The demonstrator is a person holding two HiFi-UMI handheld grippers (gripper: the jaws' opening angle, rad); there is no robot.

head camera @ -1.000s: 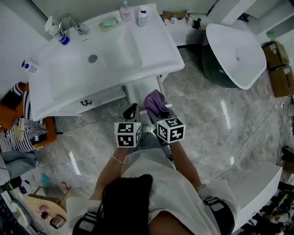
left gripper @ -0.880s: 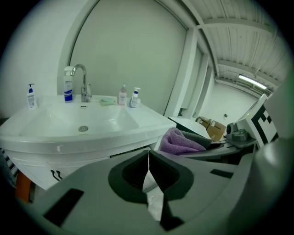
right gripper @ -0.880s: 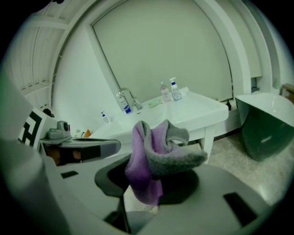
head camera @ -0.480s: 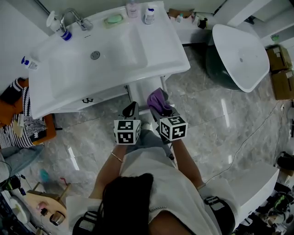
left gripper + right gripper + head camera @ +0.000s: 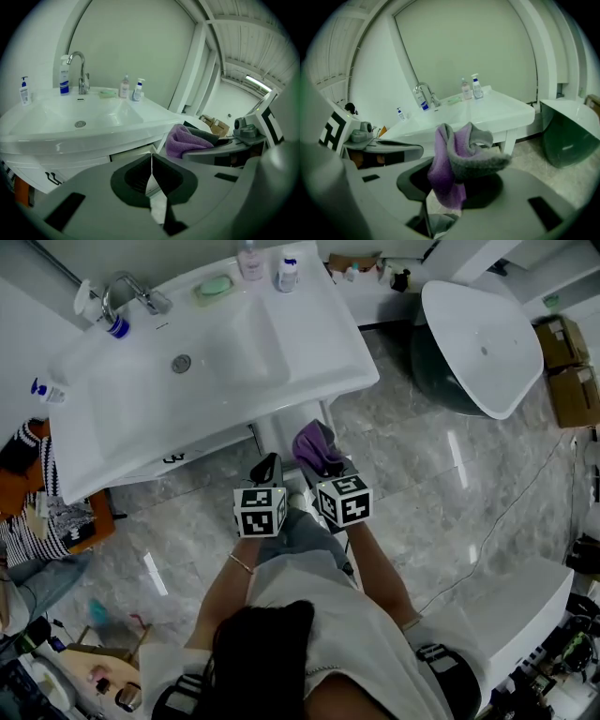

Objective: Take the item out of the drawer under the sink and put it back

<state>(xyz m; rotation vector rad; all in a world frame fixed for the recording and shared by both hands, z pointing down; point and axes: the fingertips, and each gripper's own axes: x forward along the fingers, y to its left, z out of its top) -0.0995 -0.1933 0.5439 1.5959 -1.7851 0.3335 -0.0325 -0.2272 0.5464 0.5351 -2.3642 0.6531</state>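
**A:** What is the right hand-held gripper [image 5: 452,185] doing?

**B:** Its jaws are clamped on a purple and grey cloth [image 5: 461,150]. The cloth bunches up above the jaw tips and a fold of it hangs down between them.

**A:** And the left hand-held gripper [image 5: 151,161]?

**B:** Its jaws are pressed together with nothing between them. It is held just beside the right one, at about the same height, and both point forward and down.

**A:** Where is the drawer [image 5: 211,444] from there?

**B:** It is ahead of the left hand-held gripper and off to its left, under the white sink [image 5: 281,343]. Its white front has a dark handle. I can't tell whether it is pulled out at all.

**A:** So the cloth isn't in it?

**B:** No, the cloth is out in front of the sink cabinet, above the grey marble floor [image 5: 422,484], held only by the right hand-held gripper.

**A:** What else lies beyond the jaws?

**B:** A chrome faucet [image 5: 127,287] stands at the far left of the sink. Small bottles [image 5: 287,274] and a green soap dish [image 5: 214,287] sit along the sink's back edge.
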